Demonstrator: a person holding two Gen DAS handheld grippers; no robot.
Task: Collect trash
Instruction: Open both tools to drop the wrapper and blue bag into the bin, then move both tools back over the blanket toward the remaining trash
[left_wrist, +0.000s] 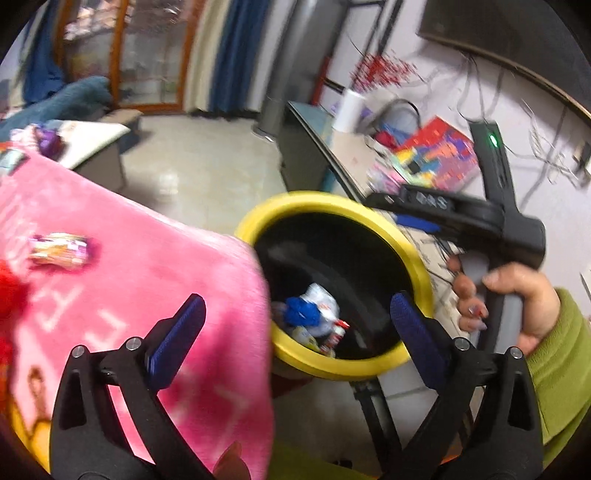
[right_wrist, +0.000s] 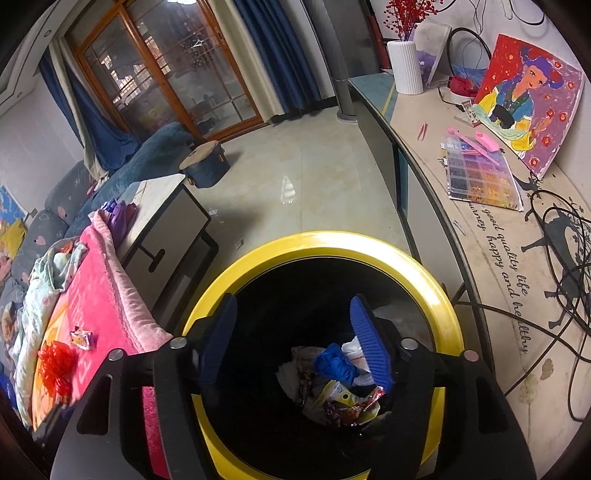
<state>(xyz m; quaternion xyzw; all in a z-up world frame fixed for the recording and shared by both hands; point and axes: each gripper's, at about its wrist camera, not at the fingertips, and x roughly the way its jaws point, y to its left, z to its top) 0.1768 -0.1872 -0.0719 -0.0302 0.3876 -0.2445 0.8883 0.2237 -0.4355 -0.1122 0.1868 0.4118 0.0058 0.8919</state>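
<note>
Trash: crumpled wrappers (right_wrist: 341, 393) and a blue wad (right_wrist: 334, 363) lay heaped at the bottom of the yellow-rimmed bin (right_wrist: 448, 314), placed hard against the pink blanket's (left_wrist: 122, 266) edge, presumably so pickings from the bed could be dropped straight in. Right gripper (right_wrist: 299, 339) hung directly over the bin mouth, fingers spread wide with nothing between them (likely poised for, or just past, a drop; cannot tell which). Heap sat low between the fingertips, toward 5 o'clock, well below them. Left gripper (left_wrist: 299, 332) also wide apart and empty, straddling blanket edge and bin rim; left pad (left_wrist: 181, 332) over the blanket, the other over the bin. Loose on the blanket: one small candy wrapper (left_wrist: 59, 251) at 10 o'clock from the left gripper, apart from both fingers, and a red crinkled scrap (right_wrist: 55, 363) beside it at 9 o'clock. Judged next targets. Left view blurred. Right hand (left_wrist: 506, 302) visible at 3 o'clock, gripping its handle.
</note>
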